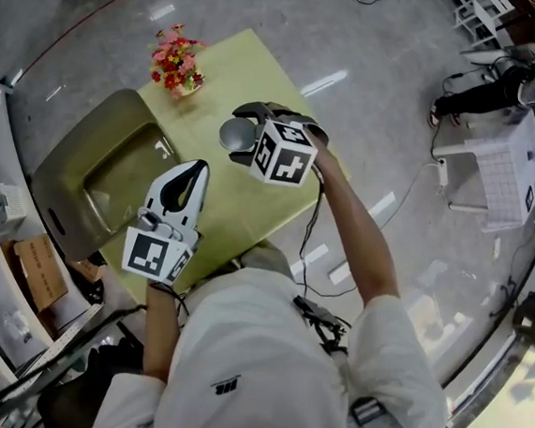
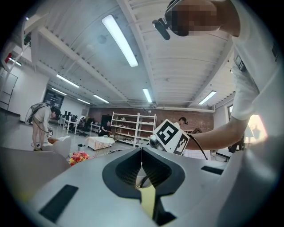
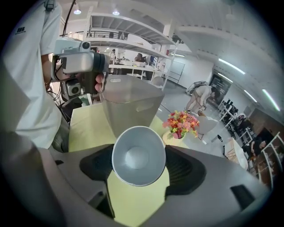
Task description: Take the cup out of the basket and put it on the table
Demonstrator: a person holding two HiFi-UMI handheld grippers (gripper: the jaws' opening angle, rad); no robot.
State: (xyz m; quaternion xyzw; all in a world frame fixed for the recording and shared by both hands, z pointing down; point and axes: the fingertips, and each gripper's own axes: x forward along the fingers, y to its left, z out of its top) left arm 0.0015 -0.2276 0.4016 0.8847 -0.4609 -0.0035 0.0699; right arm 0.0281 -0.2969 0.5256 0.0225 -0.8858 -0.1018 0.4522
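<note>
Most of the task looks done, as far as the pictures show: the cup point(image 3: 138, 155) is no longer in the basket point(image 1: 72, 142) but sits between the two jaws of the right gripper point(image 1: 244, 135), which press on its sides and hold it firmly. In the right gripper view the open mouth of the cup is turned toward the camera, so the cup lies on its side in the grip and not upright. In the head view it is over the right part of the yellow-green table point(image 1: 234, 61), apart from the basket, which stands on the left part of the same table. I judge that the cup hangs above the surface and does not touch it, but the pictures do not make this sure. The left gripper point(image 1: 196, 171) is near the basket's right side, with its jaws pressed together and nothing between them; it carries nothing and points upward. A small pot of flowers point(image 1: 175, 59) stands at the far edge of the table, well apart from the cup. What is left is to turn the cup upright, bring it down on a bare part of the table, and let it go.
</note>
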